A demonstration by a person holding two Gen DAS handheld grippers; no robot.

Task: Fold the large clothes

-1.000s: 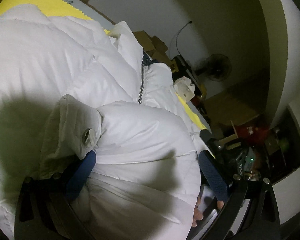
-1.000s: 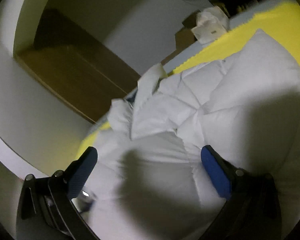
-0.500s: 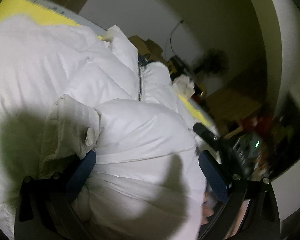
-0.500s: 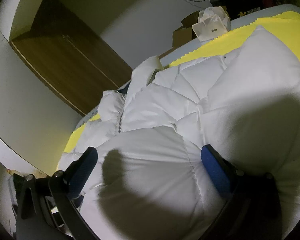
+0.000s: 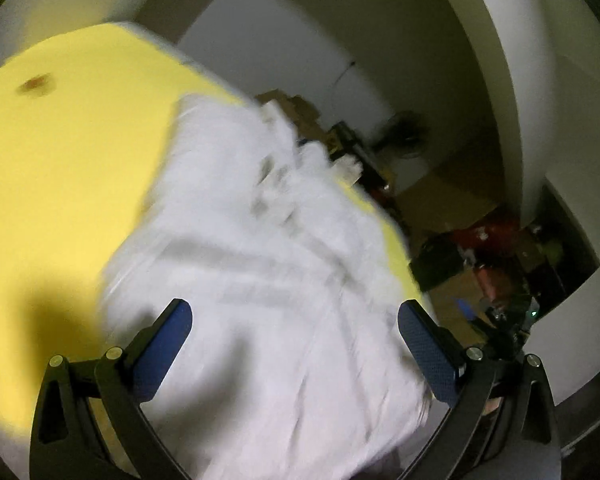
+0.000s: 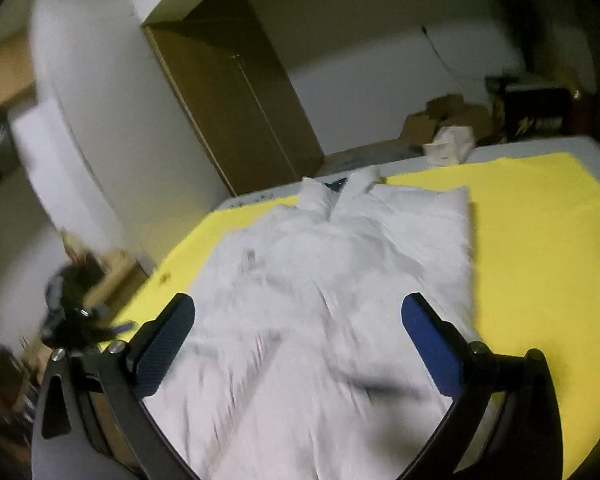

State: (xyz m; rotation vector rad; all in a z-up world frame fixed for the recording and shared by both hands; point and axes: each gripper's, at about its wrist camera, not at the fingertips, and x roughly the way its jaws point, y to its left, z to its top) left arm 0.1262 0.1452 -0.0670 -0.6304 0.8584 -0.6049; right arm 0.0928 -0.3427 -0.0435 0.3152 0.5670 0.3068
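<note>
The white quilted puffer jacket [image 6: 332, 300] lies flat on the yellow table cover [image 6: 540, 240], collar at its far edge, sleeves apparently folded in. Left gripper [image 5: 296, 344] and right gripper [image 6: 300, 340] hover above its hem, jaws spread, empty. Likely next: pinching the hem to fold it toward the collar.

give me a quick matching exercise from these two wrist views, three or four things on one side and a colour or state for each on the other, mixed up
Things:
1. puffer jacket
2. cloth under the jacket
3. right gripper
4. wardrobe doors

Colour or state:
a. brown, closed
b. white, lying flat
c. yellow
d. open, holding nothing

Pairs: 1-b, 2-c, 3-d, 4-a
</note>
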